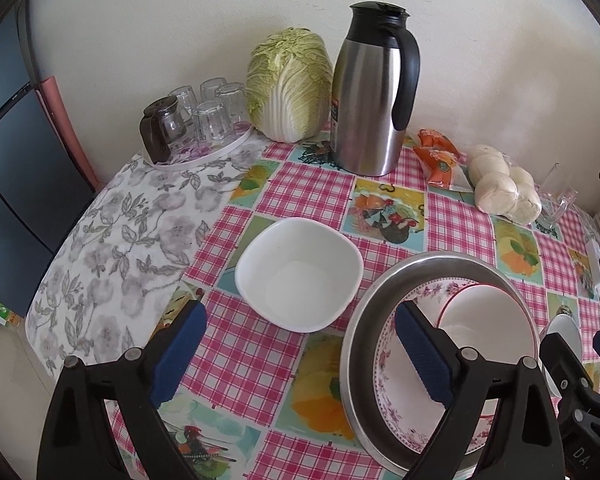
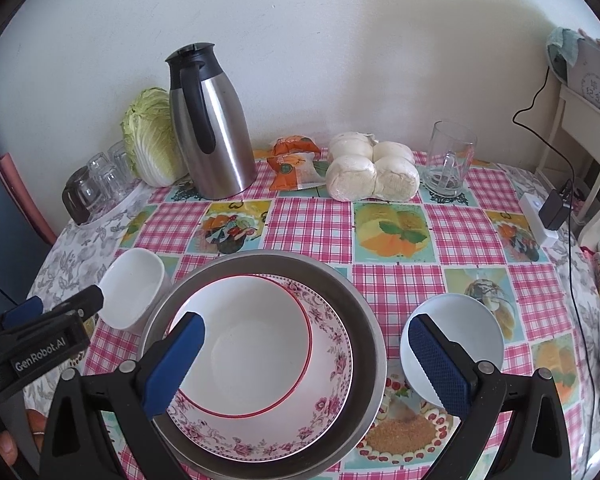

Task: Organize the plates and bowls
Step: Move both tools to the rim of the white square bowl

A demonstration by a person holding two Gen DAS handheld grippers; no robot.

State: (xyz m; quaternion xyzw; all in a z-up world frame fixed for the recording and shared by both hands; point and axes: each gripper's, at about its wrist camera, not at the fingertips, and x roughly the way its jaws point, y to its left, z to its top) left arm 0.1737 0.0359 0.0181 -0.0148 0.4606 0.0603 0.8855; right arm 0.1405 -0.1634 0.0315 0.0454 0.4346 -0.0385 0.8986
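A white square bowl (image 1: 300,274) sits on the checked tablecloth just ahead of my left gripper (image 1: 300,320), which is open with nothing between its blue pads. To its right stands a steel basin (image 1: 354,332) holding a floral plate (image 1: 384,364) with a red-rimmed white bowl (image 1: 488,320) on top. My right gripper (image 2: 306,322) hangs open over that stack: steel basin (image 2: 366,312), floral plate (image 2: 334,344), red-rimmed bowl (image 2: 244,344). A round white bowl (image 2: 464,320) lies right of the basin, behind the right finger. The square bowl (image 2: 132,284) and left gripper (image 2: 66,298) show at the left.
Along the wall stand a tray of glasses (image 1: 204,120), a cabbage (image 1: 288,84), a steel thermos jug (image 1: 372,96), an orange packet (image 2: 294,164), bagged buns (image 2: 370,172) and a glass mug (image 2: 450,160). A charger and cables (image 2: 554,210) lie at the right edge.
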